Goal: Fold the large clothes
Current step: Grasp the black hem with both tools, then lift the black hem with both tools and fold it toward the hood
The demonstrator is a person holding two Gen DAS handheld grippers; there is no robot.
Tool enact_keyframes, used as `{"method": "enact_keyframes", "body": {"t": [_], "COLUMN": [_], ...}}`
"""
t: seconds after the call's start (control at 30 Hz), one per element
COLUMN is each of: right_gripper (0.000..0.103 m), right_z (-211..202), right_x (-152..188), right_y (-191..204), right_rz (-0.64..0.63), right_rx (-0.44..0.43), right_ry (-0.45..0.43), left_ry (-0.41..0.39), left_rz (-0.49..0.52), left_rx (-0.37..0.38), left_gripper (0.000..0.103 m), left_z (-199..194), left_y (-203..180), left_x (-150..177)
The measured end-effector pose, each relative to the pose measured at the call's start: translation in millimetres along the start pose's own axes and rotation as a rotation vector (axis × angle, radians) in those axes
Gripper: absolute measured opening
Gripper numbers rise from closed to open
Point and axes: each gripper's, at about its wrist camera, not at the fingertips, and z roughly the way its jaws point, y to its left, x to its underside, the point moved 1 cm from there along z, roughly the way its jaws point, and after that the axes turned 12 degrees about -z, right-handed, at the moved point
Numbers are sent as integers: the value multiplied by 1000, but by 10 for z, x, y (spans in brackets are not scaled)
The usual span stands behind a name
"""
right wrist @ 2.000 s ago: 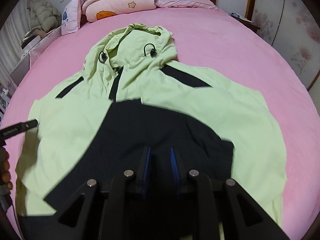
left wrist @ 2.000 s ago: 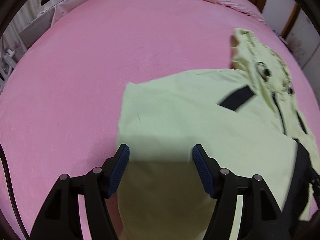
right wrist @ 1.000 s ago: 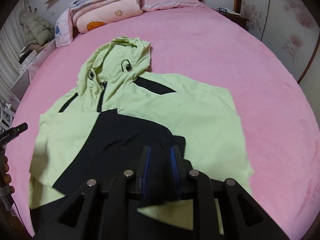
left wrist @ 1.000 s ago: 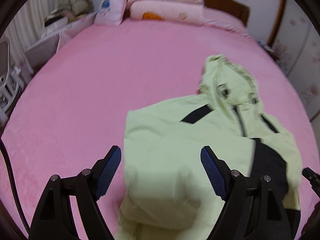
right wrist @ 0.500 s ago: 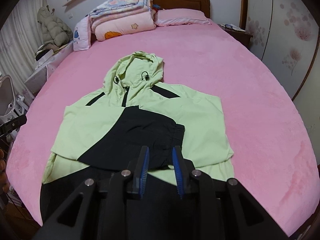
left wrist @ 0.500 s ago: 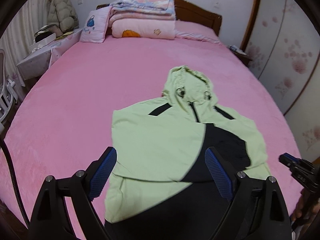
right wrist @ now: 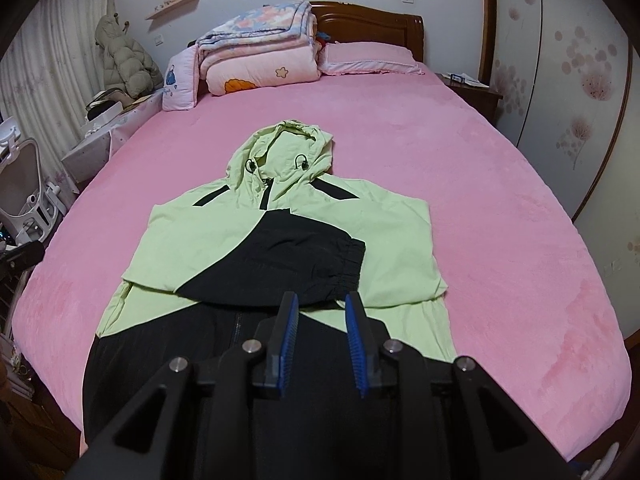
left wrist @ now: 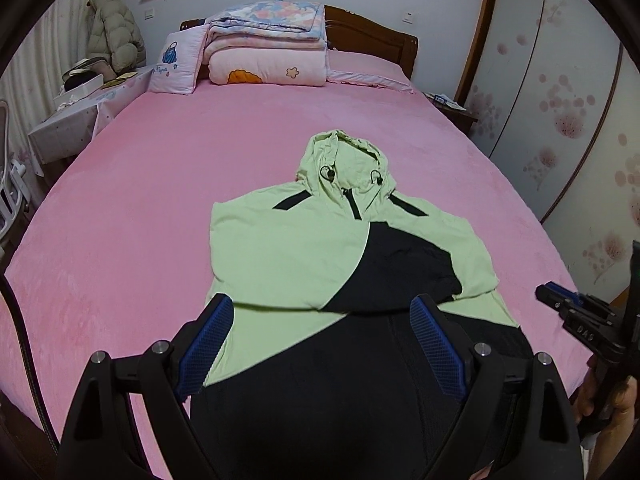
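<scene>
A light green and black hooded jacket (left wrist: 296, 248) (right wrist: 200, 248) lies flat on the pink bed (left wrist: 160, 184), hood (left wrist: 344, 160) pointing to the headboard. A black sleeve (right wrist: 280, 264) is folded across its chest. My left gripper (left wrist: 320, 308) hovers above the jacket's lower hem, open wide, nothing between its blue pads. My right gripper (right wrist: 321, 300) hangs over the hem too, its jaws a narrow gap apart and empty. The right gripper (left wrist: 576, 312) also shows at the right edge of the left wrist view, held by a hand.
Folded quilts (left wrist: 268, 52) and a pillow (right wrist: 368, 58) are stacked at the wooden headboard. A cluttered side table (left wrist: 80, 92) and a white chair (right wrist: 24, 184) stand left of the bed. A nightstand (right wrist: 472, 88) and wardrobe doors are on the right.
Both grippers have drawn back and upward from the jacket, so the whole garment and room now show. The left jaws stand slightly wider than before.
</scene>
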Motion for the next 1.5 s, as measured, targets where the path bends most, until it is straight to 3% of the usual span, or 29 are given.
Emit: {"method": "enact_keyframes", "body": {"t": [0.43,0.63,0.87,1.17,1.5], "right_gripper": [25,48,51,55,55], "right_z": [-298,-556,-758,-542,-235], "right_x": [503,791,1092,1547,2113], "right_y": [9,-74,-228,-439,-681], "right_rz": [-23,4,12,59,85], "right_rx": [-12,-16,6,31,36], "right_ry": [-35,-95,-136,-31,108], "left_ry": [-31,-47,-17,78,230], "left_rz": [41,52,138,53,-119], "left_rx": [7,7,-5,-63,-54], "left_gripper": [89,89,90,90,89], "left_z": [-161,-294,-314,-9,331], "left_y": [2,59,147,657,1525], "left_x": [547,811,1189,1616,1943]}}
